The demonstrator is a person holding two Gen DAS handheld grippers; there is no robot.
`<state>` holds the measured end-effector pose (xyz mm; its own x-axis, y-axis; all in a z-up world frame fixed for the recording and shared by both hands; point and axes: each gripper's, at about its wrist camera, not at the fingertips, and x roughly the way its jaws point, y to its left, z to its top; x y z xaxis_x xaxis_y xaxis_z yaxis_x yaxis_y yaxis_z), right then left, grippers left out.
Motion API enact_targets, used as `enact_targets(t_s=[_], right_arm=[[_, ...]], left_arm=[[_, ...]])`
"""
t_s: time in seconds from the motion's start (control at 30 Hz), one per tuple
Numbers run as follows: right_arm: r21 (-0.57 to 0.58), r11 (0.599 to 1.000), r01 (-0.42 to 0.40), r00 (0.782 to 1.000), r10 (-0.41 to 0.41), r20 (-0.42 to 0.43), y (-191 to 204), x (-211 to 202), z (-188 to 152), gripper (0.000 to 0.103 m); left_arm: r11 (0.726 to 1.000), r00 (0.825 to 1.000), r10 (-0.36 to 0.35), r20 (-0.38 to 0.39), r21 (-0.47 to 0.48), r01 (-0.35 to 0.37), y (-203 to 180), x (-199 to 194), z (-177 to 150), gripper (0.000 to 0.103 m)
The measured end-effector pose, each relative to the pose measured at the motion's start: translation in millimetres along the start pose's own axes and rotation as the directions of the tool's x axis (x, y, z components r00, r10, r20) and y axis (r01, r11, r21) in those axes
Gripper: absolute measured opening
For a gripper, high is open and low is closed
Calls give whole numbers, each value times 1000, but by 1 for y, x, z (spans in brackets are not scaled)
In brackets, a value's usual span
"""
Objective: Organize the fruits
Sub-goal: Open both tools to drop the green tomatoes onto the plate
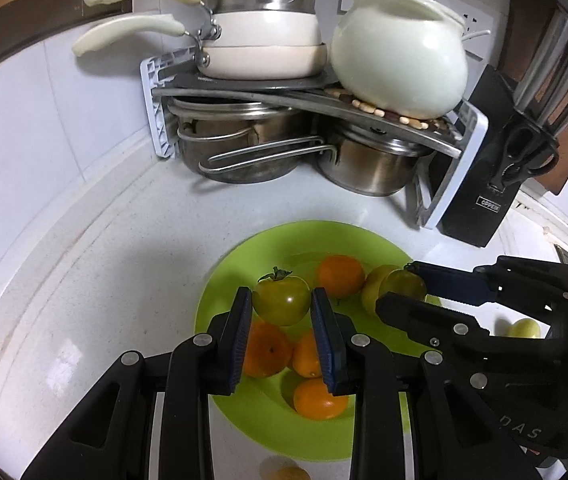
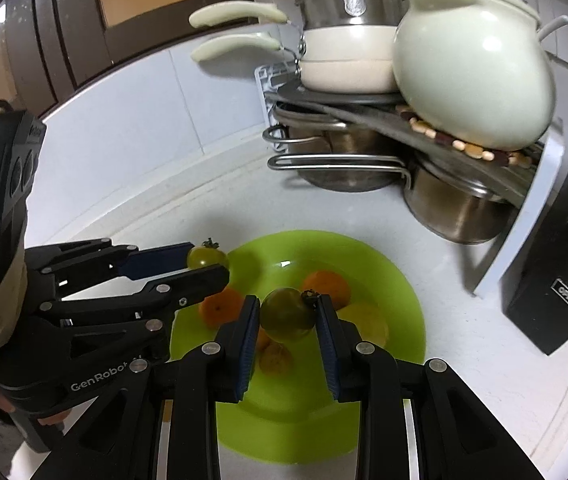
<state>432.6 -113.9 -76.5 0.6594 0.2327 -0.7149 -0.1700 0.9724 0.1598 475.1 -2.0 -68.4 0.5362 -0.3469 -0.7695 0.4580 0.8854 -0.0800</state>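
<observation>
Left wrist view: left tool (image 1: 281, 308) clamps a green tomato (image 1: 281, 300) above the green plate (image 1: 219, 300); right tool (image 2: 288, 316) grips another tomato (image 2: 287, 314), apparently for setting among the oranges (image 1: 340, 276).

A rack (image 1: 155, 120) stacked with steel pots (image 1: 239, 152), cream pans (image 1: 263, 44) and a pale jug (image 1: 400, 56)
</observation>
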Motion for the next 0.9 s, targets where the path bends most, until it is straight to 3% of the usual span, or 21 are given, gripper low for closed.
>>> enact_targets(t_s=[0.4, 0.83, 0.9], right_arm=[[7, 1000, 14, 1000, -14, -10, -6, 10, 3, 30], [-23, 999, 23, 998, -21, 51, 15, -32, -11, 30], [-29, 999, 31, 997, -29, 68, 19, -42, -13, 30]], left_arm=[[1000, 999, 27, 32, -12, -27, 4, -7, -2, 35], [997, 991, 73, 115, -42, -68, -7, -64, -21, 40], [997, 989, 74, 128, -45, -68, -9, -73, -24, 45]])
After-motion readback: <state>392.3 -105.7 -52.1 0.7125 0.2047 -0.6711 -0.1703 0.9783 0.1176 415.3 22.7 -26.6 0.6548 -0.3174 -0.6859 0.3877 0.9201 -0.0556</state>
